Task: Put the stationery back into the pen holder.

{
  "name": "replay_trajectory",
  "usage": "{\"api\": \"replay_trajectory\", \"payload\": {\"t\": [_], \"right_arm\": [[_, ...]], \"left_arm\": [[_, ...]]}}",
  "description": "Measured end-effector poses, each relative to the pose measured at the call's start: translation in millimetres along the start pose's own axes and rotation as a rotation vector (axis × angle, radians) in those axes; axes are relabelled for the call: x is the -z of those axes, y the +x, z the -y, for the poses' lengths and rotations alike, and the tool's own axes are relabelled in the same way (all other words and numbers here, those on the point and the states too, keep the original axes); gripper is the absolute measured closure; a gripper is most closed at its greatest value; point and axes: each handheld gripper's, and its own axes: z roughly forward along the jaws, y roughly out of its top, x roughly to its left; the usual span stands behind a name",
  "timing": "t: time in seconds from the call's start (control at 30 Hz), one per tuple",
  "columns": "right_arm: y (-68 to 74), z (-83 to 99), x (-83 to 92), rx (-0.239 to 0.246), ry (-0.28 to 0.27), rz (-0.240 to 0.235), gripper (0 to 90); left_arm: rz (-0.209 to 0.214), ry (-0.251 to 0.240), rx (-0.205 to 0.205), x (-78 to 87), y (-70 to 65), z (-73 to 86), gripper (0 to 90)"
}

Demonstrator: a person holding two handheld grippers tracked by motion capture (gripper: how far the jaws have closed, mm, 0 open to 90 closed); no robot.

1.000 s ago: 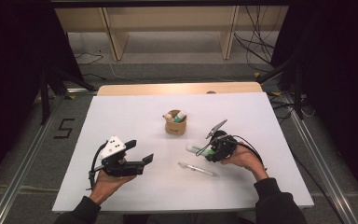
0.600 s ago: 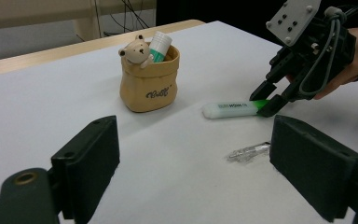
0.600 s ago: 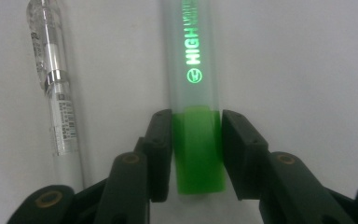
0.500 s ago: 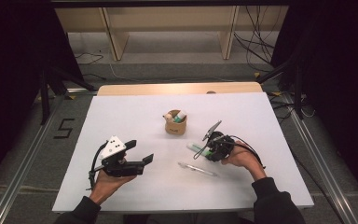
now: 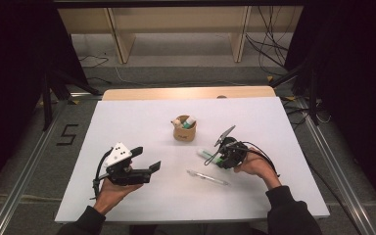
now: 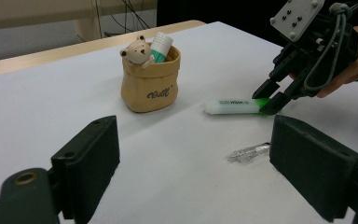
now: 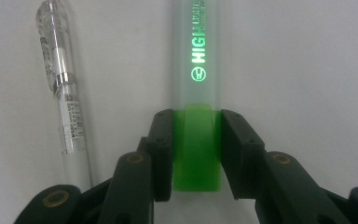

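Observation:
A white highlighter (image 5: 205, 155) with a green cap lies on the white table (image 5: 127, 122), right of centre. My right gripper (image 5: 220, 157) has just been closing and now stands shut on the green cap (image 7: 196, 154), one pad on each side; it is also seen across the table (image 6: 266, 95). The highlighter's body (image 7: 196, 60) still rests on the table. My left gripper (image 5: 148, 157) is held open in the person's left hand at the front left, its jaws (image 6: 196, 140) wide apart with nothing between them.
A tan pouch (image 5: 184, 129) with a small bear figure and a green-capped marker stands mid-table, behind the highlighter. A clear pen (image 5: 207, 177) lies just in front of the highlighter, beside my right gripper. Shelving and cables lie beyond the far edge.
My right gripper's jaws have narrowed onto the highlighter's green cap. Both hands have stayed where they were, and the left gripper is unchanged.

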Motion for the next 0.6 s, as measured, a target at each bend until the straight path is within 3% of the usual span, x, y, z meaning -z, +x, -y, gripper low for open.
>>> {"api": "replay_trajectory", "payload": {"t": [0.1,0.27,0.6], "right_arm": [[-0.5,0.4,3.2,-0.010,-0.018,-0.005,67.4],[4.3,0.9,12.3,0.021,-0.065,0.003,67.4],[37.9,8.8,43.5,0.181,-0.170,0.121,67.4]], "left_arm": [[-0.001,0.001,0.000,0.0,0.3,0.1,15.4],[-0.003,0.003,0.004,-0.4,0.8,0.2,15.4],[0.012,0.025,0.011,-2.7,1.8,-2.3,15.4]]}}
